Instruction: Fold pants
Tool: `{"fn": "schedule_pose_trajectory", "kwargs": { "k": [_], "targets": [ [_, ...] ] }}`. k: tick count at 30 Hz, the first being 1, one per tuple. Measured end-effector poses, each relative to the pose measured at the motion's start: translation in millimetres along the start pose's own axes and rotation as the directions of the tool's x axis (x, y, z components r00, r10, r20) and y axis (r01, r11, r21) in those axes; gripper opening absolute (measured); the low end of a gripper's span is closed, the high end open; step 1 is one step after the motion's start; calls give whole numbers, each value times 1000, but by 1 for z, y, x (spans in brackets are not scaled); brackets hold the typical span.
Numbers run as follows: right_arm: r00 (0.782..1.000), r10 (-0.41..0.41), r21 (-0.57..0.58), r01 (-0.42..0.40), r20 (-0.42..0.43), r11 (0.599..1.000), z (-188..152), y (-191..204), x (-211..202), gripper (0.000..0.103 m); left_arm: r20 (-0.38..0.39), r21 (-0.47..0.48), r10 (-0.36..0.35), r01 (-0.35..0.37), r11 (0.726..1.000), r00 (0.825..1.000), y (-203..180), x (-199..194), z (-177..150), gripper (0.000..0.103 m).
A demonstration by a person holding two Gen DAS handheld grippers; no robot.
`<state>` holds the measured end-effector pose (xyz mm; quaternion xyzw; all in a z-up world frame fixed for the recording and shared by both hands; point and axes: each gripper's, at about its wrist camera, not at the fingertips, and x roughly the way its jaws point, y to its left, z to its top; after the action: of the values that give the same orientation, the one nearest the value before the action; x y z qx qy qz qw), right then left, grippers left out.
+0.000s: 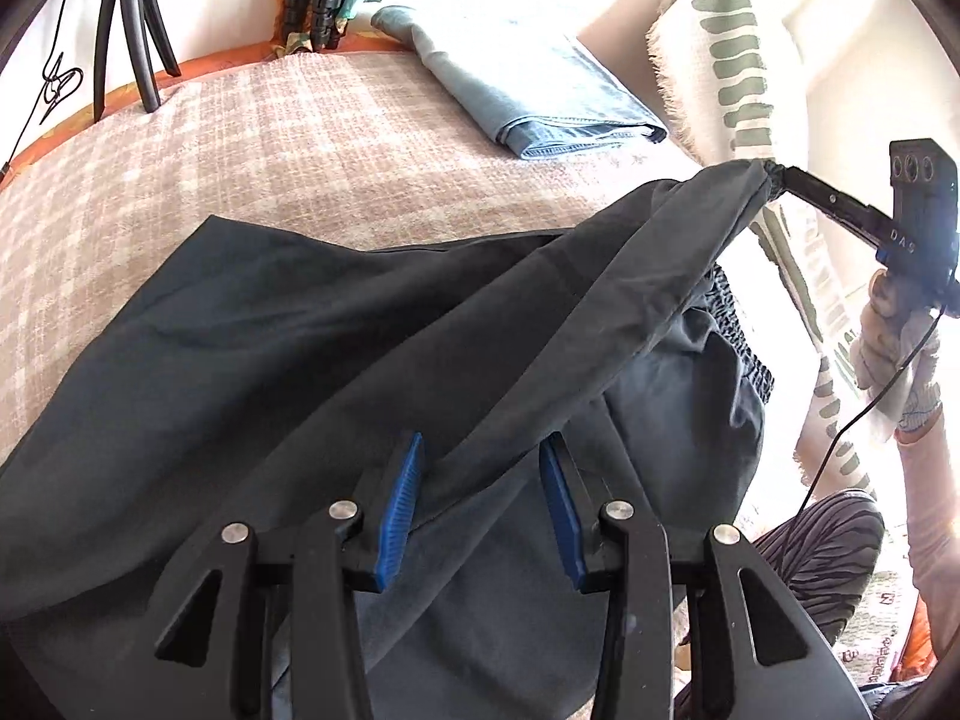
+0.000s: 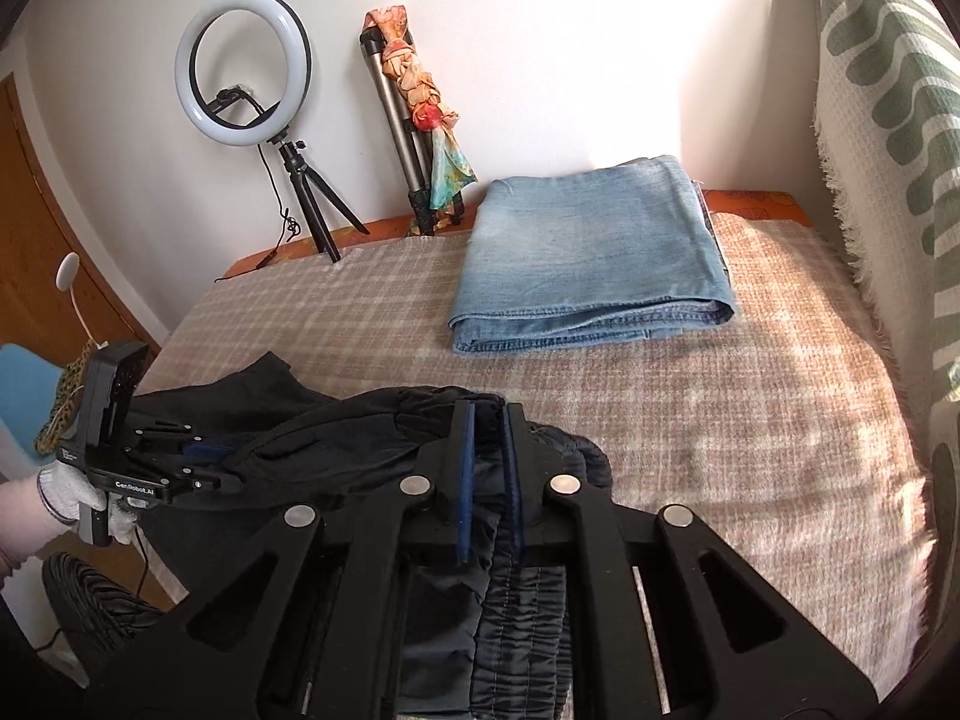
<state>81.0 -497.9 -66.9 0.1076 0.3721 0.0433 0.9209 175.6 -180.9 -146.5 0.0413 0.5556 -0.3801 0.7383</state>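
Observation:
Dark pants (image 1: 300,330) lie spread over the checked bed cover (image 1: 270,138). My left gripper (image 1: 482,441) stands over their near part, its blue pads partly apart with a bunch of the cloth filling the gap. A taut ridge of fabric runs from there up to my right gripper (image 1: 774,171), which pinches the pants' edge above the bed. In the right wrist view my right gripper (image 2: 487,414) is shut on the gathered elastic waistband (image 2: 516,600). My left gripper (image 2: 231,465) grips the pants (image 2: 360,426) at the far left, held by a gloved hand (image 2: 36,504).
Folded light-blue jeans (image 2: 588,252) lie at the back of the bed. A ring light (image 2: 243,69) and a folded tripod (image 2: 408,120) stand against the wall. A green-patterned cloth (image 2: 870,120) hangs along the right side. A wooden door (image 2: 36,240) is on the left.

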Motion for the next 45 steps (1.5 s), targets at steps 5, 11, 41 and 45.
{"fn": "schedule_pose_trajectory", "kwargs": {
  "k": [5, 11, 41, 45],
  "targets": [
    [994, -16, 28, 19, -112, 999, -47, -12, -2, 5, -45, 52, -4, 7, 999, 999, -21, 0, -17, 38],
    [987, 96, 265, -60, -127, 962, -60, -35, -1, 78, -46, 112, 80, -74, 991, 996, -39, -4, -26, 38],
    [963, 61, 311, 24, -261, 950, -53, -38, 49, 68, -97, 388, 265, -209, 898, 959, -44, 23, -32, 38],
    [956, 105, 320, -13, -275, 947, -59, -31, 62, 51, -92, 350, 154, -113, 930, 984, -44, 16, -31, 38]
  ]
}}
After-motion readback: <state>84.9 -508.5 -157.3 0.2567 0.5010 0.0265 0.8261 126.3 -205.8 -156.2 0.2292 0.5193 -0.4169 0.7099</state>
